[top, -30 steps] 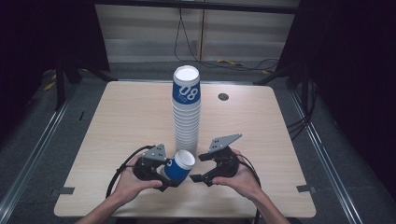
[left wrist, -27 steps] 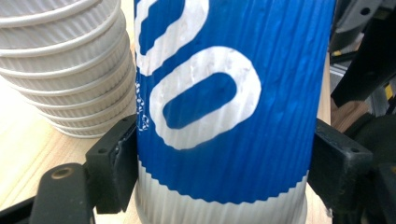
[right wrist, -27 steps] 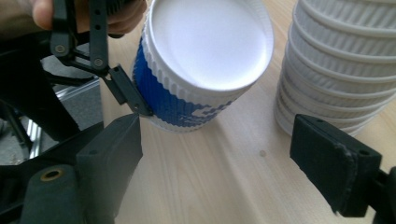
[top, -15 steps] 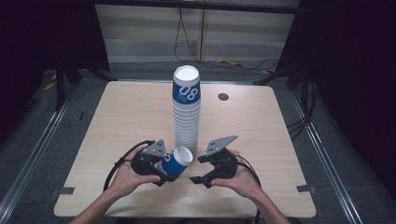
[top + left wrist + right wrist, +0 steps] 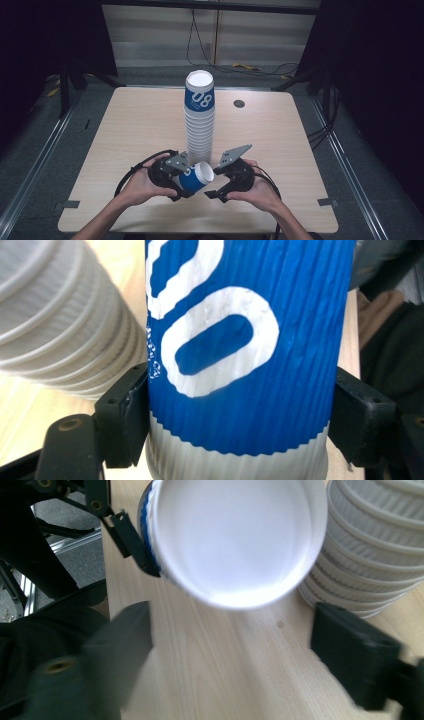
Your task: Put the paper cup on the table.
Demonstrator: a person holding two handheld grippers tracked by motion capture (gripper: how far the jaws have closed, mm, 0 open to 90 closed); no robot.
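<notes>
The blue paper cup (image 5: 196,177) lay on its side above the near part of the table (image 5: 135,125), clamped across its ribbed wall by the left gripper (image 5: 186,186), whose black jaws pressed on both flanks. Its white mouth faced the right gripper (image 5: 214,194), whose jaws had just been closing, nothing between them, and stood at a narrow gap just short of the rim. Directly behind the cup rose a tall stack of cups (image 5: 199,117), white corrugated rims nested close, the topmost blue with white numerals. A small dark round cap (image 5: 239,103) sat flush in the pale wood-grain tabletop, well apart to the far right.
</notes>
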